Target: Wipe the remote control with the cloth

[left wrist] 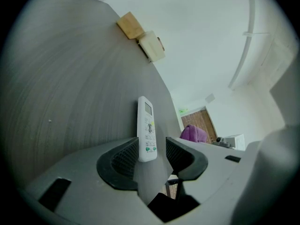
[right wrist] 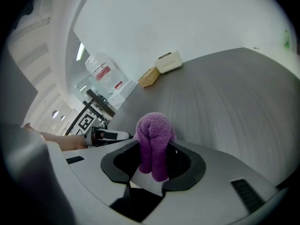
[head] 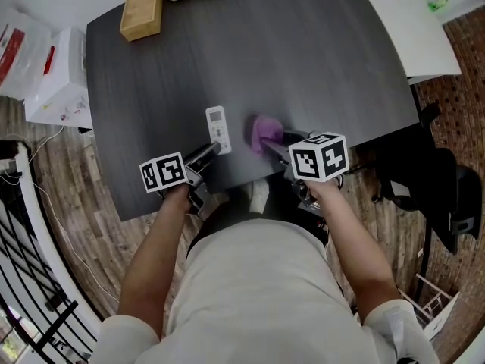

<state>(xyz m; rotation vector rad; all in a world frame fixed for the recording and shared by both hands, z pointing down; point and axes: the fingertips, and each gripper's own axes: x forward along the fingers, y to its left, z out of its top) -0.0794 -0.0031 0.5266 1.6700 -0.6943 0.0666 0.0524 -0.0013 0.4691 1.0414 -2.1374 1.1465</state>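
The remote control [head: 217,125] lies flat on the dark surface [head: 303,59], near the person's edge. Its long axis runs straight away from them, screen end far, button end near. The left gripper [head: 214,150] sits at that near end, jaws apart on either side, with a sliver of gap at one pad. The right gripper [head: 271,144] is clamped on the bunched purple cloth [head: 265,130], just right of the remote and clear of it.
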